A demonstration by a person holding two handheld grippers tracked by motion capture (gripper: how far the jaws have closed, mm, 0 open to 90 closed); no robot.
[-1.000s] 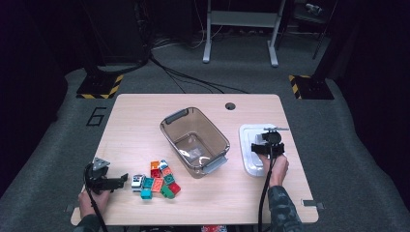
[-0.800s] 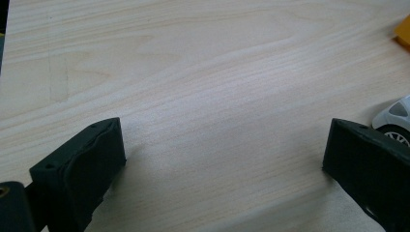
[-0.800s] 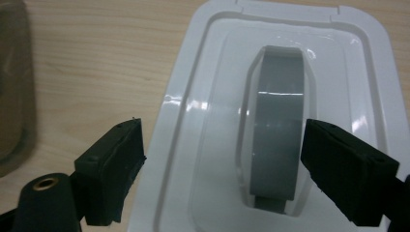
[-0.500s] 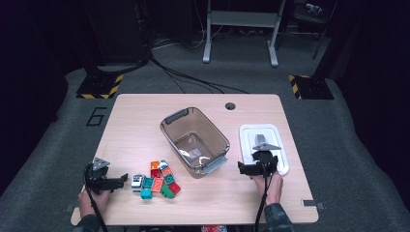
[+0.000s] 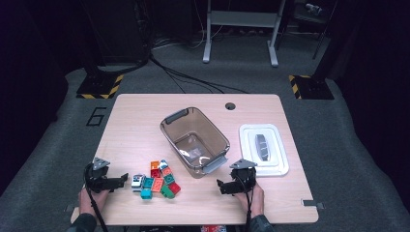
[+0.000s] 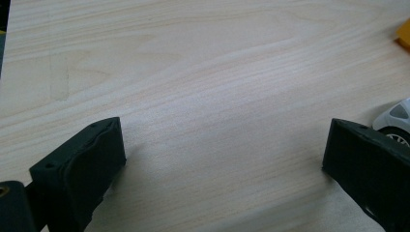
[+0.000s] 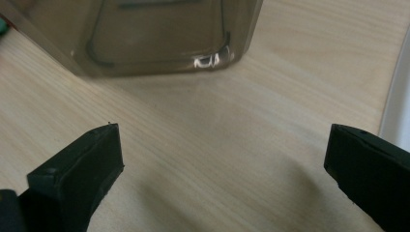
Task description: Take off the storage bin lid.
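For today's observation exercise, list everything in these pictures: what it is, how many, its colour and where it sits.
Table: one, light wood, centre.
Bin: one, clear grey, lidless, mid-table.
Lid: one, white with grey handle, flat on the table right of the bin.
Toy pile: one cluster of small pieces, red, orange, teal, green, count unclear, left of the bin's near end.
Toy car: one, white, at the pile's left edge.
Left gripper: one, black, open, beside the pile.
Right gripper: one, black, open, empty, before the bin.
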